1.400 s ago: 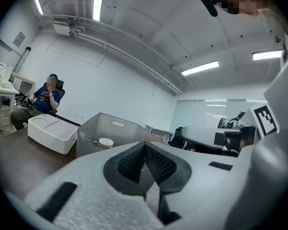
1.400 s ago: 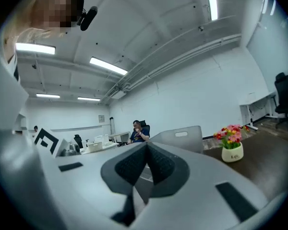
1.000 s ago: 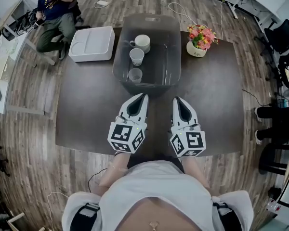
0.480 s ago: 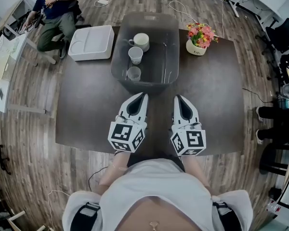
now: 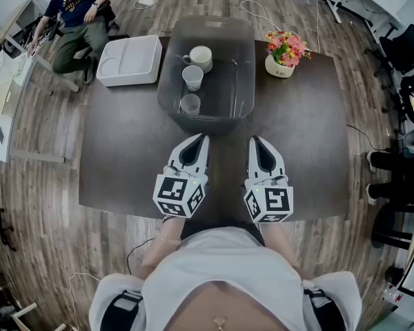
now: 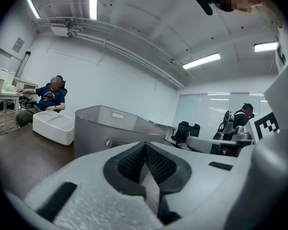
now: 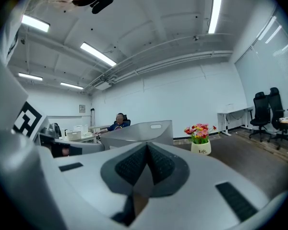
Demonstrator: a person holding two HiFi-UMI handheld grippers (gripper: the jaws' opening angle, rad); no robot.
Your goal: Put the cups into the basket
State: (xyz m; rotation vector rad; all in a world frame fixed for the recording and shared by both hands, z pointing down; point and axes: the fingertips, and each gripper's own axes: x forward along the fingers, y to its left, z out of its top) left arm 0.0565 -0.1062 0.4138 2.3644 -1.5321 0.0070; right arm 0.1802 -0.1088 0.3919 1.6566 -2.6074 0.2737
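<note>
Cups: three round, in translucent plastic basket | left gripper, right gripper: closed

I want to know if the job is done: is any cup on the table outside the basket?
No, the head view shows the white mug, white cup and clear cup all inside the basket.

the white flower pot carries one short dark word on its front, apparently "life" (tiny, so not certain). a framed notice on the white wall is too small to read.
</note>
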